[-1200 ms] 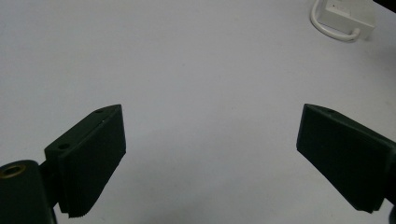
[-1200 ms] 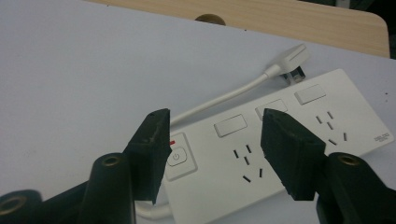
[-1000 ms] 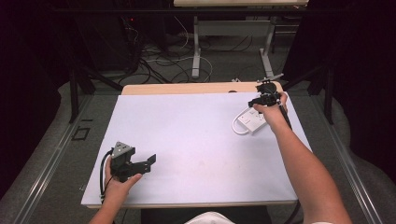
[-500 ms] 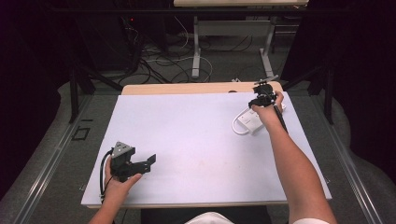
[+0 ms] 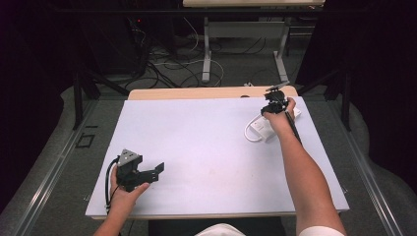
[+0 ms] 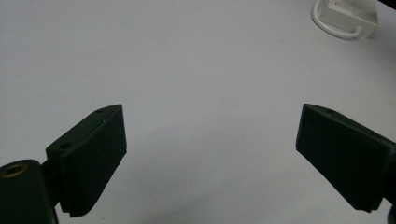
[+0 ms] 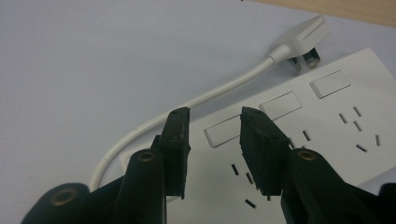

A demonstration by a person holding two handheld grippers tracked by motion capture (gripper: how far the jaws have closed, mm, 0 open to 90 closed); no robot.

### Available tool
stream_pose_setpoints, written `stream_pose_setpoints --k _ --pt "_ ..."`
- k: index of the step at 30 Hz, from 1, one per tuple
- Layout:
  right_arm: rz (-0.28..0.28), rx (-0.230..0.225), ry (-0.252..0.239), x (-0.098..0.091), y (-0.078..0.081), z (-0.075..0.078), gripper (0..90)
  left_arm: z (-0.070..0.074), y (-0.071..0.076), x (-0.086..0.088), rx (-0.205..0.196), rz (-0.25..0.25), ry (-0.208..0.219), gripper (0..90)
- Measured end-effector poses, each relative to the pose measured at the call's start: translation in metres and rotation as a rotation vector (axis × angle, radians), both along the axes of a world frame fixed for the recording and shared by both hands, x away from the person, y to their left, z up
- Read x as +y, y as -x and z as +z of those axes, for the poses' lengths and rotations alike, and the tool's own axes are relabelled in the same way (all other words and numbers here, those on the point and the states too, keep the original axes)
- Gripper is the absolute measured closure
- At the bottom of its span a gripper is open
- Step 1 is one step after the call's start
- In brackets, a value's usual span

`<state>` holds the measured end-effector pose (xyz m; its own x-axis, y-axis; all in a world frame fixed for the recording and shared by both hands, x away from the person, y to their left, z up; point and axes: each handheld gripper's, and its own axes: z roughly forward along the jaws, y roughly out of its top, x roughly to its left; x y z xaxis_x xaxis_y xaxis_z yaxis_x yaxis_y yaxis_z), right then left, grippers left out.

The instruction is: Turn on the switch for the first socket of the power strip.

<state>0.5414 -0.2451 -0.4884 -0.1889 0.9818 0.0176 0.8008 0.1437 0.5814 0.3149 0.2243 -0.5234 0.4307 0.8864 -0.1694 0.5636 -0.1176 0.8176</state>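
A white power strip [image 5: 259, 128] lies at the far right of the white table [image 5: 196, 137]. In the right gripper view the power strip [image 7: 327, 121] shows three rocker switches, several sockets, a short white cable [image 7: 187, 105] and a plug [image 7: 306, 32]. My right gripper [image 5: 273, 103] hovers just above the strip's cable end. Its jaws [image 7: 215, 126] stand a little apart with nothing between them. My left gripper [image 5: 155, 173] rests near the front left edge, open wide [image 6: 210, 154] over bare table, with the power strip [image 6: 348, 14] far off.
A wooden strip [image 5: 206, 92] runs along the table's far edge. Beyond it, cables [image 5: 167, 64] lie on the floor beside table legs [image 5: 207, 54]. Metal rails [image 5: 54, 162] flank the table on both sides.
The right gripper has shifted very slightly over the power strip. The left gripper has stayed where it was.
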Motion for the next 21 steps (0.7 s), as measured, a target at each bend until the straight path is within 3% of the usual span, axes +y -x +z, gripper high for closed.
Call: stream_pose_setpoints --k 13,21 --pt "0.004 0.008 -0.005 0.0 -0.006 -0.01 65.6 -0.001 -0.001 0.0 0.001 0.004 -0.001 8.7" --pt "0.018 0.039 0.011 0.003 -0.007 -0.015 69.2 -0.002 -0.001 -0.001 -0.004 0.006 0.0 8.9"
